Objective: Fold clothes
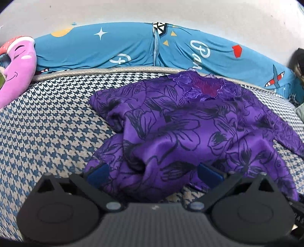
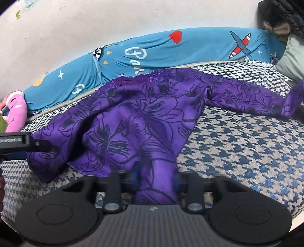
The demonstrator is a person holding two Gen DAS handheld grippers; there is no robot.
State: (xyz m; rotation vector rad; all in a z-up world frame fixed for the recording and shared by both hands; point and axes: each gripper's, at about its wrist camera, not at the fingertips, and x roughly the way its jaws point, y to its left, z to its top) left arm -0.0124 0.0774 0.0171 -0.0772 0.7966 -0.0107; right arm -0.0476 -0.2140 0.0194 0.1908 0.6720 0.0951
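A purple top with dark flower outlines and a lace neckline lies crumpled on the houndstooth cover. My left gripper is open, its blue pads wide apart with a bunched fold of the hem lying between them. In the right wrist view the top spreads ahead, one sleeve stretched out to the right. My right gripper is shut on a gathered strip of the hem. The left gripper shows at the left edge, reaching the garment's side.
A blue cartoon-print cloth runs along the white wall behind. A pink plush toy sits at the far left. A grey-green pillow and a dark furry item lie at the far right. Bare houndstooth cover lies right of the garment.
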